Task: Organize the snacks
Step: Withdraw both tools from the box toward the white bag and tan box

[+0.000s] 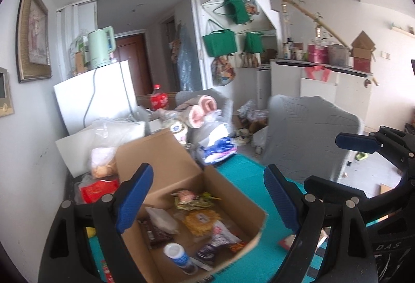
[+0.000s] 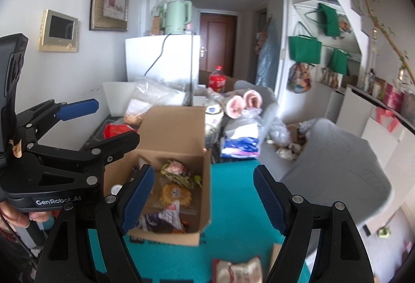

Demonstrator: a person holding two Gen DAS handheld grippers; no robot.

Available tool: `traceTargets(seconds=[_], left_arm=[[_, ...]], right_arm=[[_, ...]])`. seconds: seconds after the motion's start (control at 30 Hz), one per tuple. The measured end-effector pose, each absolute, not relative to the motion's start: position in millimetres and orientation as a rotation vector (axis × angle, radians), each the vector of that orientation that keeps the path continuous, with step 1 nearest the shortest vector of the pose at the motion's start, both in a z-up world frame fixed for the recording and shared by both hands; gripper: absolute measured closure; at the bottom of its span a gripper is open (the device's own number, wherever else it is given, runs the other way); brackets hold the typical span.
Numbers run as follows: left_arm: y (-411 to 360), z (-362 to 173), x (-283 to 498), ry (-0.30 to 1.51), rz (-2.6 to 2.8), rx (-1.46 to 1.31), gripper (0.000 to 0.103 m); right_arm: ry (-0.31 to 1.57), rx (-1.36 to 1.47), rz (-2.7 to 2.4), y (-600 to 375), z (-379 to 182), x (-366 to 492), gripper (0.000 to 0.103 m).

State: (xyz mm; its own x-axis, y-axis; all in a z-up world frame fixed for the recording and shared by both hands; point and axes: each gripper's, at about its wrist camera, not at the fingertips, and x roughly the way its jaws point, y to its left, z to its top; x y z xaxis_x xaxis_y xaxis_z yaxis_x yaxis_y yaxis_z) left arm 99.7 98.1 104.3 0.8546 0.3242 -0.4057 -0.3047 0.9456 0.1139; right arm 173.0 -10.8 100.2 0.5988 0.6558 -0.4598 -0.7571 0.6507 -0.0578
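An open cardboard box (image 1: pixel 233 192) stands on a teal table (image 1: pixel 246 168) and holds several snack packets, among them a yellow packet (image 1: pixel 201 222), a dark purple packet (image 1: pixel 220 239) and a white bottle (image 1: pixel 179 254). My left gripper (image 1: pixel 207 200) is open and empty above the box. My right gripper (image 2: pixel 205 197) is open and empty, over the box's right wall (image 2: pixel 206 194). The box (image 2: pixel 171 233) and the left gripper (image 2: pixel 85 124) also show in the right wrist view. A loose snack packet (image 2: pixel 238 270) lies on the table near the front.
A grey chair (image 1: pixel 311 132) stands right of the table. A white fridge (image 1: pixel 96 93) with a green kettle (image 1: pixel 101 47) is behind. A cola bottle (image 1: pixel 158 98), bags and a red packet (image 1: pixel 97 189) crowd the far left side.
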Motion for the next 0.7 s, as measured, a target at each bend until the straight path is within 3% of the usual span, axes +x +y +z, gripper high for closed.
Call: traceTargets(seconds=[0.7], left_arm=[[18,47,87,0.501,0.083,0.015,0.015]], right_arm=[[0.514,-0.176,0.579,-122,46,140,0.024]])
